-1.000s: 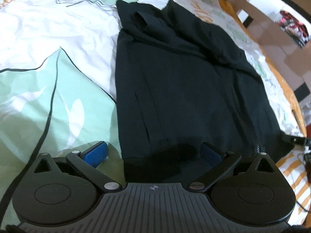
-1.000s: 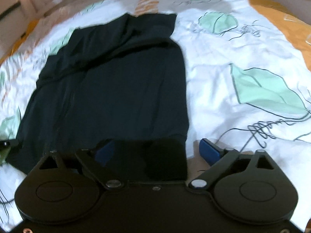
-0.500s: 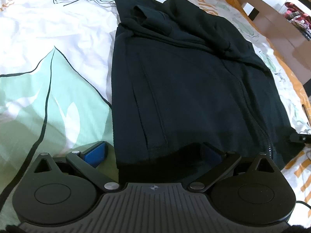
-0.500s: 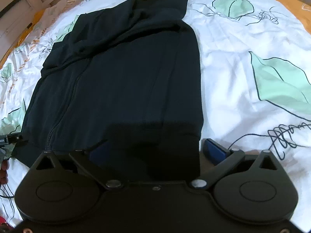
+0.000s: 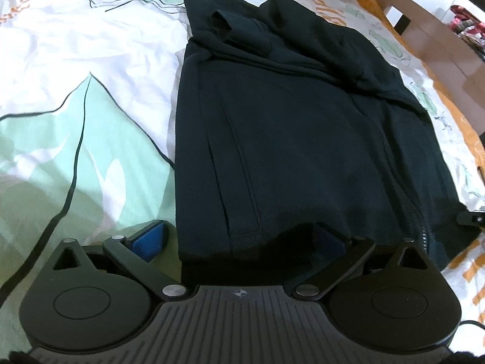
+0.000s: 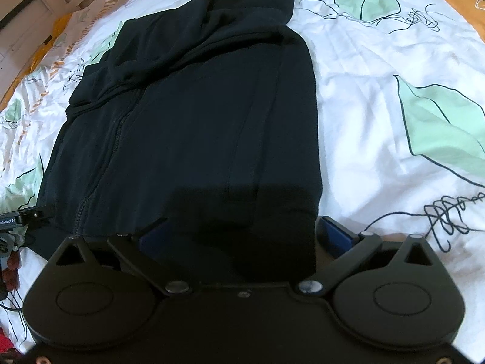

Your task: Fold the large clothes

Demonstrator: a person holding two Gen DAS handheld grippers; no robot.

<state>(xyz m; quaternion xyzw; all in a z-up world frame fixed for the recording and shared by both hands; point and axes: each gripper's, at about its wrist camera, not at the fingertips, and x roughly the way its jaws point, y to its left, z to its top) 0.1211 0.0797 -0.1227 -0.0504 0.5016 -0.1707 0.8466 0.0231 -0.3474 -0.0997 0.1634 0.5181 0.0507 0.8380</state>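
Dark zip jacket [image 5: 297,139] spread flat across centre frame on leaf-print bed sheet [image 5: 75,60]. Left claw [image 5: 239,236] wide apart, straddling hem at bottom. Right claw [image 6: 245,230] likewise wide over hem.

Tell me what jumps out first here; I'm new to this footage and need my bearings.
A large dark zip-up garment lies spread lengthwise on a white bedsheet printed with green leaves. At its near hem, the left gripper and the right gripper each sit open at one corner, blue pads on either side of the fabric. A zipper line runs up the garment.
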